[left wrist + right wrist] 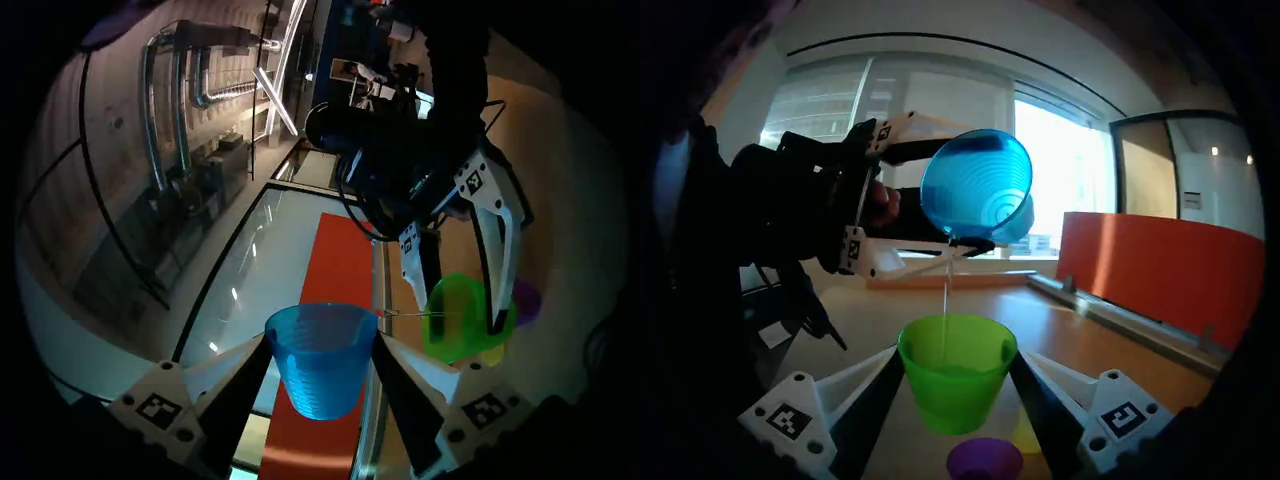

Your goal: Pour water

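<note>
Above the bench (1088, 336), my left claw (322, 344) clamps the tilted blue cup (322, 376). Water (946, 292) streams into the green cup (956, 384) my right claw (958, 358) grips.

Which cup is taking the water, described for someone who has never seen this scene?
Start at the wooden table beside the orange partition. There the right gripper holds a cup between its jaws, under the tilted blue cup. It is the translucent green cup, with a thin stream of water falling into it, unlike the purple cup nearby.
</note>
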The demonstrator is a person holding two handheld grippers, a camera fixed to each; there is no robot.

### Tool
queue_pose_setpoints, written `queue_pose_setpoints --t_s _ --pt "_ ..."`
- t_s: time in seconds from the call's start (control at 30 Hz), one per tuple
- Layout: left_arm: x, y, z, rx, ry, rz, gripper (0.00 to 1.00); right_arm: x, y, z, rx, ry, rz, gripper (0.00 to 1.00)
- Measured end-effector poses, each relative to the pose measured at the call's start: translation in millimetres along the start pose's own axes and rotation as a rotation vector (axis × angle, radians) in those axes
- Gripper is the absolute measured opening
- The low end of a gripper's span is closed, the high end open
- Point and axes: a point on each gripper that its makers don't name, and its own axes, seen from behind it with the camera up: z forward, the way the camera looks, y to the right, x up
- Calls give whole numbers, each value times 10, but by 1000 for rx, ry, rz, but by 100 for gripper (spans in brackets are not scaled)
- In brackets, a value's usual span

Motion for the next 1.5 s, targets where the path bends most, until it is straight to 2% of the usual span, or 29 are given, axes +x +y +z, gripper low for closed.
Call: queue_pose_setpoints --t_s 1.5 --pt "24 -5 22 10 0 87 85 13 -4 -26 -1 0 -10 90"
